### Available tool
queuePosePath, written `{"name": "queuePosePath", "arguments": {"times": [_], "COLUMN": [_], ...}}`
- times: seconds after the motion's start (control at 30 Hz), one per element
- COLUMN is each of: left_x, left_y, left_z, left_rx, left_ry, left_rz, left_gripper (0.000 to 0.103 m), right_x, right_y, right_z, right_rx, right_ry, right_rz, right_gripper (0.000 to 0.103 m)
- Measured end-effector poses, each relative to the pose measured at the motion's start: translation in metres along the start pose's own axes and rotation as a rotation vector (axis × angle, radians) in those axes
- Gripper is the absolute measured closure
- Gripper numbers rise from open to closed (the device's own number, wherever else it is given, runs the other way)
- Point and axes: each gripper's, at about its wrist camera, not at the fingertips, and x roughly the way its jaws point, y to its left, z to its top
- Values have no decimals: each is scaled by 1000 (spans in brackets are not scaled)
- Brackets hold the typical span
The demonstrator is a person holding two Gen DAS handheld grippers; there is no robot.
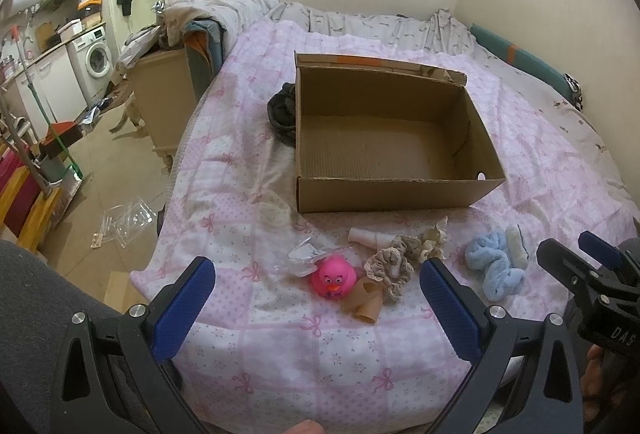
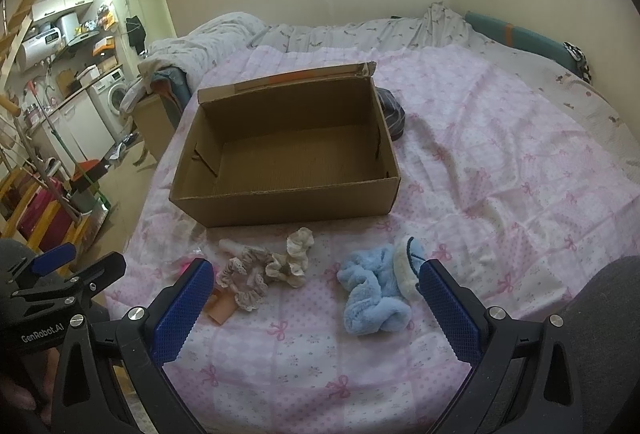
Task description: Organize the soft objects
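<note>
Both my claws are wide open and hold nothing: my left gripper (image 1: pixel 316 302) at the bottom of its frame, my right gripper (image 2: pixel 316 298) the same. The blue fluffy cloth (image 2: pixel 374 288) lies at lower centre of the right view, on the pink bedsheet (image 2: pixel 500 154), between my right fingers but not touched. I think it is light, soft and squashes easily, so I would pinch its thick middle fold. The lace scrunchies (image 2: pixel 264 268) lie to its left. The cardboard box (image 2: pixel 288 208), above them, is empty.
</note>
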Motion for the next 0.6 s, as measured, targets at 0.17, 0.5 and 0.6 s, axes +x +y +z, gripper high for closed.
{"name": "queuePosePath", "arguments": {"times": [0.17,0.5,0.6], "left_x": [0,-7,-9], "left_y": [0,2,1], "left_z": [1,6,11], "left_rx": [0,-1,9], "left_ry": [1,1,2], "left_rz": [0,-6,-6], "left_gripper": [1,1,1], "right_x": [0,-5,-5], "right_y": [-2,-6,-8], "right_z": [1,11,15], "right_rx": [0,32,38], "right_ry": [-4,-1,17], "right_rz": [2,14,19], "right_gripper": [0,0,0]}}
